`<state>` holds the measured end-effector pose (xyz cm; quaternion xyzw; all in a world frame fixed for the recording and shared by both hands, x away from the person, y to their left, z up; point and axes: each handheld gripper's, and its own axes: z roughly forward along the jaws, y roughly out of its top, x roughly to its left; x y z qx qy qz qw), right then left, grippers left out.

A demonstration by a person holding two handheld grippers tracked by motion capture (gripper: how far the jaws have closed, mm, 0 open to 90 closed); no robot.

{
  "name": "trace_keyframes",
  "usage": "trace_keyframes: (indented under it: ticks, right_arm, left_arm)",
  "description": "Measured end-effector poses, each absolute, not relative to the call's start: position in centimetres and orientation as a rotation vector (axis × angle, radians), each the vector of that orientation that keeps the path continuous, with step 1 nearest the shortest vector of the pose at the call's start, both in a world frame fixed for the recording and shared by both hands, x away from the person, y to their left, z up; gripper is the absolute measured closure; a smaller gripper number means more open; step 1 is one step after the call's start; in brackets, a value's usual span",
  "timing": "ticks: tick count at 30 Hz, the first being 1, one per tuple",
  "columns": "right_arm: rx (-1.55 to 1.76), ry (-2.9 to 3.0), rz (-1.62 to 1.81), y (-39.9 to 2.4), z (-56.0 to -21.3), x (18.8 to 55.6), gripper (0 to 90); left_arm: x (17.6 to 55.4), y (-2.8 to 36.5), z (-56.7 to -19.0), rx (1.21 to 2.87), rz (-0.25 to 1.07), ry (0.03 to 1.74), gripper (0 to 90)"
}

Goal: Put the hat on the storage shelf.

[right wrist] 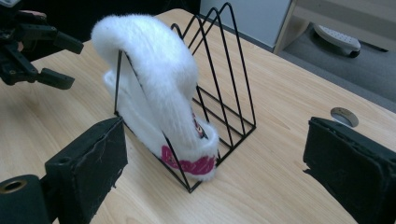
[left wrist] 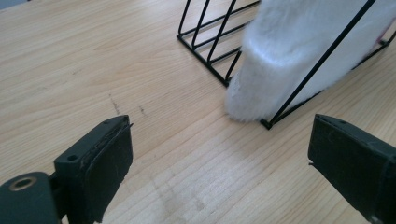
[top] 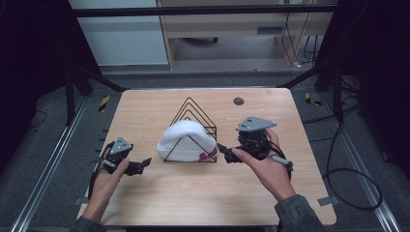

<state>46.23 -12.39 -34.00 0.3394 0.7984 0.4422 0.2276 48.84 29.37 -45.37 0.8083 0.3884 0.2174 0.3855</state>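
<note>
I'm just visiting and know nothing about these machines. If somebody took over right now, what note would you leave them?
Left gripper: open, holding nothing, left of the rack.
Right gripper: open, holding nothing, right of the rack.
White fluffy hat: draped over the front triangle of the black wire rack, mid-table, pink-marked edge low on the right.
Done: the hat seems placed and let go.
Left: probably just drawing both hands back; check the hat sits steady.

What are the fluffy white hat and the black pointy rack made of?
The hat looks like soft plush or fake fur: its surface is fuzzy and matte, with a pink mark near the rim. The rack looks like thin metal wire painted black: straight, stiff rods bent into triangles.
</note>
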Motion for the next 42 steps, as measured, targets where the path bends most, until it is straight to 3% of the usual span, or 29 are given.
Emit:
trace_keyframes:
  ticks: [11, 26, 42]
  right_arm:
    - [0.989, 2.133, 1.152, -17.2, -36.1, 43.4, 9.9]
    - [1.153, 2.086, 1.101, -22.2, -41.2, 44.3, 11.8]
    - [1.294, 2.120, 1.053, -22.7, -46.2, 46.5, 11.8]
  left_arm:
    - [49.1, 29.1, -46.8, 2.129, 0.568, 0.996, 6.0]
    - [49.5, 29.3, -48.5, 2.141, 0.526, 1.027, 5.1]
    - [49.9, 29.0, -49.6, 2.158, 0.465, 1.036, 4.6]
